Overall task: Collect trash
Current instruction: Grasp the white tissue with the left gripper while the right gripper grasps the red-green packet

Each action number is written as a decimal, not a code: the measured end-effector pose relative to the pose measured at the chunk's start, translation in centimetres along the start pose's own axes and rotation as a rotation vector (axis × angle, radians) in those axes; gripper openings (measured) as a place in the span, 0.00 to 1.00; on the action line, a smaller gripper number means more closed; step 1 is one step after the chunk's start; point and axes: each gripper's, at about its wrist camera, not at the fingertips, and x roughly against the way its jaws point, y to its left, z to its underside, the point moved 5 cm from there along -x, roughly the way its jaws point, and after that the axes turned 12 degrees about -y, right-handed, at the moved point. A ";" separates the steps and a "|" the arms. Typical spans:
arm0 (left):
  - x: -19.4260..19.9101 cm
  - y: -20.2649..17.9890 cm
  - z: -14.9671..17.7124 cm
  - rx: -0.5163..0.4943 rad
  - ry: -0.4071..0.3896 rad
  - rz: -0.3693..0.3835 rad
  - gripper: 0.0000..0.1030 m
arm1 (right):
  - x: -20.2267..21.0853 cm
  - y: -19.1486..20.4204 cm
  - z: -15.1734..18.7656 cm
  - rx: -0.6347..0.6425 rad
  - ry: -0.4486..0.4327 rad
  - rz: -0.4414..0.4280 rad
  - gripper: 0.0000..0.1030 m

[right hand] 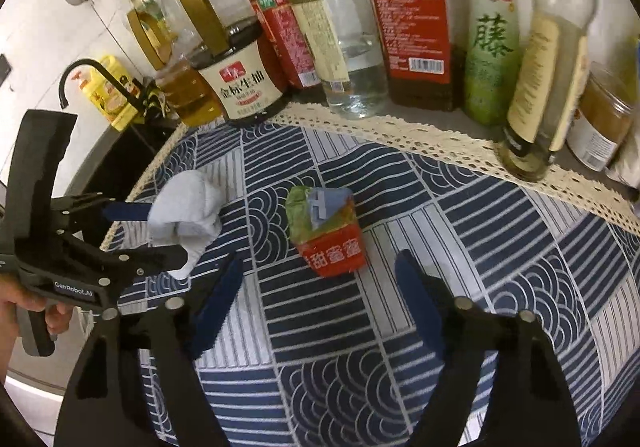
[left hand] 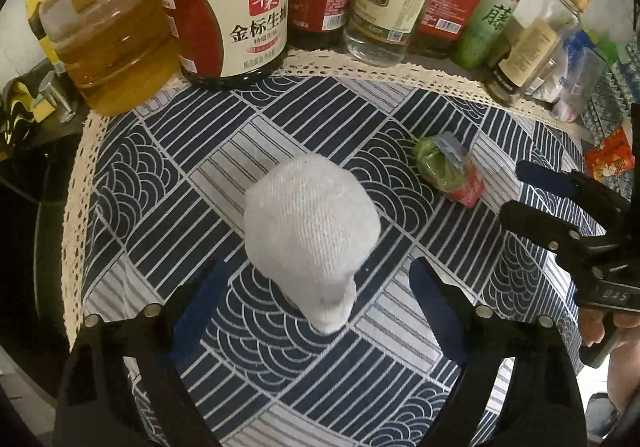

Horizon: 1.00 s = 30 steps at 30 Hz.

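Observation:
A balled white sock (left hand: 312,231) lies on the blue patterned cloth (left hand: 168,151). My left gripper (left hand: 316,311) is open, its fingers on either side of the sock's near end, not closed on it. In the right wrist view the sock (right hand: 184,215) sits between the left gripper's fingers (right hand: 132,211). A crumpled green and red snack wrapper (right hand: 326,231) lies on the cloth just ahead of my open, empty right gripper (right hand: 320,307). The wrapper also shows in the left wrist view (left hand: 448,173), with the right gripper (left hand: 520,191) beside it.
A row of sauce, oil and vinegar bottles (left hand: 236,19) stands along the cloth's far lace edge (right hand: 384,131). A sink with a black tap (right hand: 80,75) lies to the left. A red packet (left hand: 608,159) lies at the right.

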 end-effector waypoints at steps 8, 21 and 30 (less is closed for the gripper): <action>-1.8 0.5 -0.7 0.002 0.012 0.000 0.76 | -2.6 0.1 -0.8 0.027 0.028 -0.014 0.72; -2.4 1.2 -0.9 -0.006 0.014 -0.006 0.50 | -4.6 0.5 -1.2 0.073 0.059 0.004 0.54; -2.3 1.1 -0.7 -0.023 0.007 -0.003 0.39 | -5.2 1.1 -1.0 0.124 0.054 0.035 0.48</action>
